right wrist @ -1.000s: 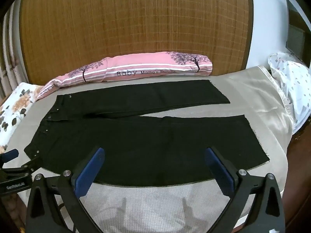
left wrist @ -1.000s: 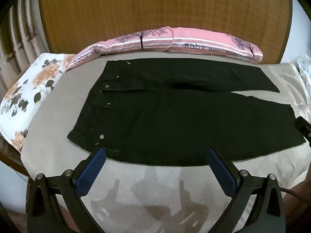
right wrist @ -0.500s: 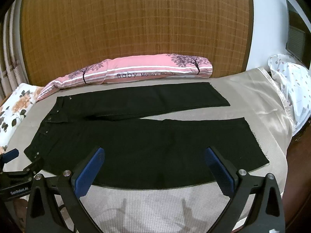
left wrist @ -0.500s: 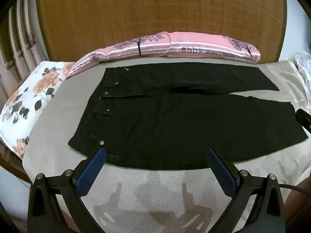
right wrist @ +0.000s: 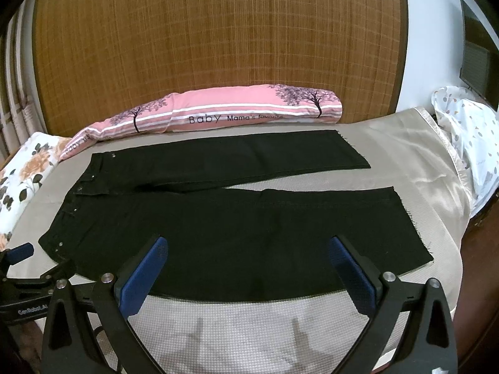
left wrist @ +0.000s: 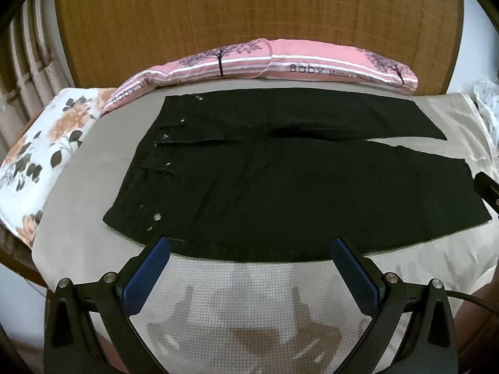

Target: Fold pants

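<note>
Black pants [left wrist: 280, 187], far folds indistinct

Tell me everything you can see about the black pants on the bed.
The black pants lie flat and unfolded on a grey textured bed cover. The cloth looks like dark denim. The waistband points to the left, with small metal rivets and buttons showing. Both legs stretch to the right and spread slightly apart, and the hems look raw and frayed. Neither claw touches them; both hover open over the near edge.
</note>
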A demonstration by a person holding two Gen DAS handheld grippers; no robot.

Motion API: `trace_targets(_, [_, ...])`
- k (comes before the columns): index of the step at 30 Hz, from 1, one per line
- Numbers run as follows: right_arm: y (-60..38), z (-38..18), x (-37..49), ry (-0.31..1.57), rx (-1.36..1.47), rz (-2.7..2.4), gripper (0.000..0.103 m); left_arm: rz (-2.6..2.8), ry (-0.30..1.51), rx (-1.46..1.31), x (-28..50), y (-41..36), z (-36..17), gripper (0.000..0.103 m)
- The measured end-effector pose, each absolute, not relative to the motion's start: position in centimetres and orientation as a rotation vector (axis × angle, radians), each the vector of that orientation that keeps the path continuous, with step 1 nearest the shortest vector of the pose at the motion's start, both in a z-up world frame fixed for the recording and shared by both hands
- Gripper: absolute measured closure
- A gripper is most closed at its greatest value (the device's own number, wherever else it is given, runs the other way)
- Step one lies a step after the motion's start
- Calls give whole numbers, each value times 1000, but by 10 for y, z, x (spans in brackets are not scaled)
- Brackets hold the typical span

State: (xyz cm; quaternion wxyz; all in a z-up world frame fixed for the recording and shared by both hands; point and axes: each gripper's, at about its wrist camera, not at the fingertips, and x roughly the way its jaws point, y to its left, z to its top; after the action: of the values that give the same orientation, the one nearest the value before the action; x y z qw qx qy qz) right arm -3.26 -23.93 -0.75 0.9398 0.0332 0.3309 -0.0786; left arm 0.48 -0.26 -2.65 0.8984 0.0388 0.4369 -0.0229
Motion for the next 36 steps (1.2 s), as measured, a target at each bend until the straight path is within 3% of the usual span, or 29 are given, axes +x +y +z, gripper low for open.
trace_targets(36, [-241, -9, -36, 687, 80, -153, 1, -30, 938, 49, 7, 7, -31, 1])
